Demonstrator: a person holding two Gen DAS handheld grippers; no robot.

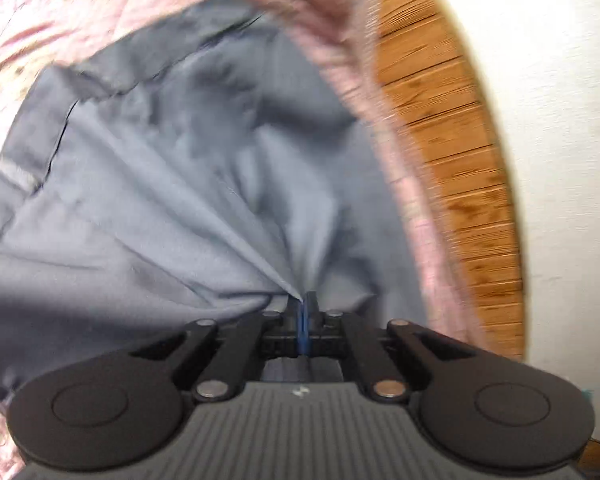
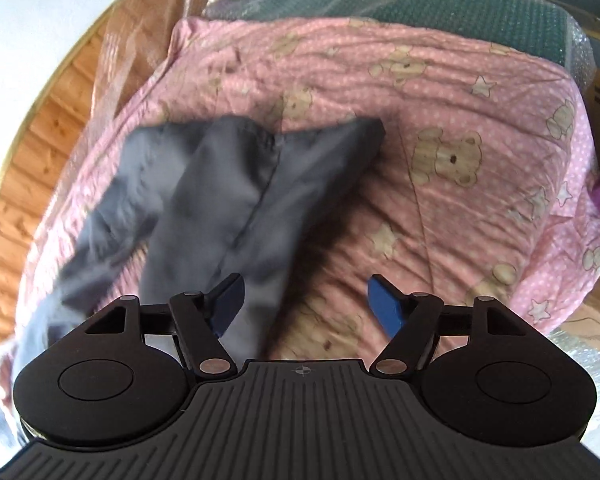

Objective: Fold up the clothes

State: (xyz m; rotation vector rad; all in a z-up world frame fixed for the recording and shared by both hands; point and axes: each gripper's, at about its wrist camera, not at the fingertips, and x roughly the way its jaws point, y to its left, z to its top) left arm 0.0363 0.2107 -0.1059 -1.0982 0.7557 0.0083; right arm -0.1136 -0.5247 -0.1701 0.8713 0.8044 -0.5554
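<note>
Left gripper (image 1: 302,307) clamped on grey garment (image 1: 172,184), cloth fanning taut from pinch. Right gripper (image 2: 303,307) spread wide, empty, garment hanging just left over pink bear quilt (image 2: 460,128). Advice: right grabs opposite edge, level both, then fold.

Both your views are brightly lit by daylight, but motion blur smears the grey garment (image 1: 172,184) and the wooden floor (image 1: 440,120) in the left wrist view, and softens the cloth's left edge in the right one. You get a dark shadow on the pink bedspread (image 2: 440,92) just right of the cloth. Fisheye bending curves the frame edges, with dark corners.
</note>
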